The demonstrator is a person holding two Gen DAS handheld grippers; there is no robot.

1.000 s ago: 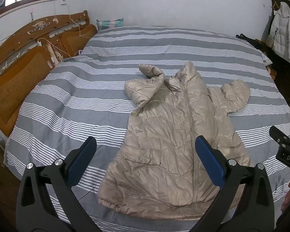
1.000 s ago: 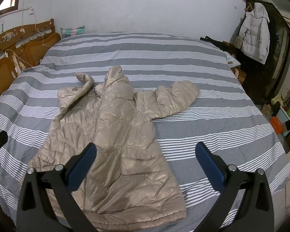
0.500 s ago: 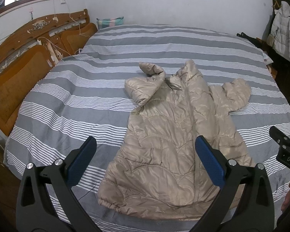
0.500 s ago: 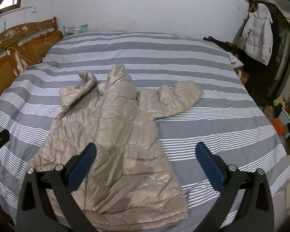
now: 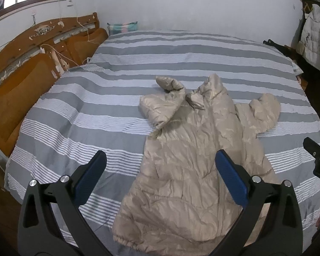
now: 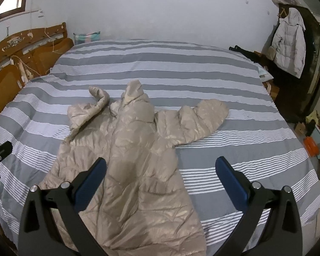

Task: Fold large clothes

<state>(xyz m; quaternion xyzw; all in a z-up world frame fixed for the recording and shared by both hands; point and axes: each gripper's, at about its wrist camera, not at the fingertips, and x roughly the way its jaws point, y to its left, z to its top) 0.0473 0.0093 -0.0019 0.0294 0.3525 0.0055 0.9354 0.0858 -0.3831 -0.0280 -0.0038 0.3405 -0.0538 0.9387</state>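
Beige puffer jacket [image 5: 192, 160] flat on striped bed [image 5: 96, 111], one sleeve folded inward. Left gripper [image 5: 160, 177], right gripper [image 6: 160, 179]: jaws spread, holding nothing, above near hem.

A glossy quilted beige puffer jacket [image 5: 189, 166] is seen on matt grey-and-white striped cloth bedding [image 5: 96, 115], beside a varnished wooden headboard [image 5: 17, 85].

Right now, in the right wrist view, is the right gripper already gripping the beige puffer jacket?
No: the right gripper hangs wide open above the beige puffer jacket, which lies spread on the striped bed.
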